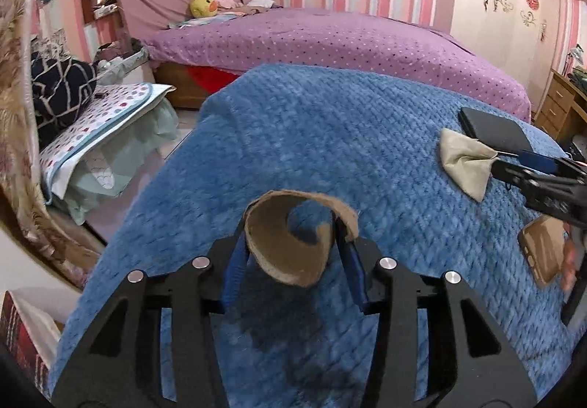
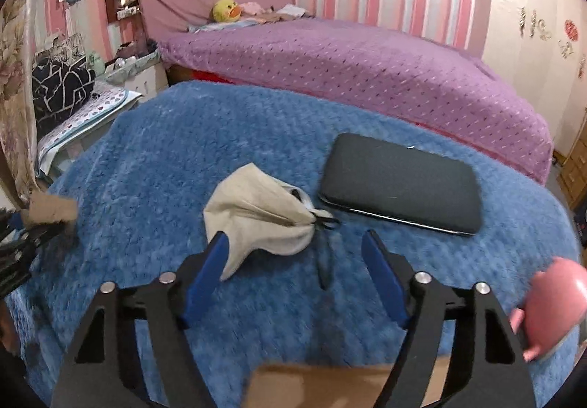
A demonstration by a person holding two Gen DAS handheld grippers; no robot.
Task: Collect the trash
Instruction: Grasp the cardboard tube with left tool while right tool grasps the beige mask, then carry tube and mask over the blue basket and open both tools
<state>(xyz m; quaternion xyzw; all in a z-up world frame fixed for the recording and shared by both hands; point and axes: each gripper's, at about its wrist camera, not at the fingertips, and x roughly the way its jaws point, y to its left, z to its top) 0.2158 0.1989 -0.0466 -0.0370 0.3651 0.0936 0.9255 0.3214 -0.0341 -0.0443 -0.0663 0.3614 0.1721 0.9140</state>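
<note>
A curled strip of brown cardboard (image 1: 293, 246) sits between the blue pads of my left gripper (image 1: 293, 254), which is shut on it just above the blue blanket (image 1: 330, 133). The same cardboard (image 2: 51, 210) shows at the left edge of the right wrist view. A crumpled beige cloth pouch (image 2: 256, 217) lies on the blanket. My right gripper (image 2: 295, 246) stands open around its near end, the left finger against the cloth and the right finger apart from it. In the left wrist view the pouch (image 1: 466, 162) lies at the tips of the right gripper (image 1: 502, 160).
A black flat case (image 2: 400, 184) lies just right of the pouch. A pink cup (image 2: 554, 301) stands at the right edge and a flat brown cardboard piece (image 2: 319, 382) lies under my right gripper. Behind is a purple bed (image 1: 330, 37); pillows (image 1: 91, 122) are stacked at left.
</note>
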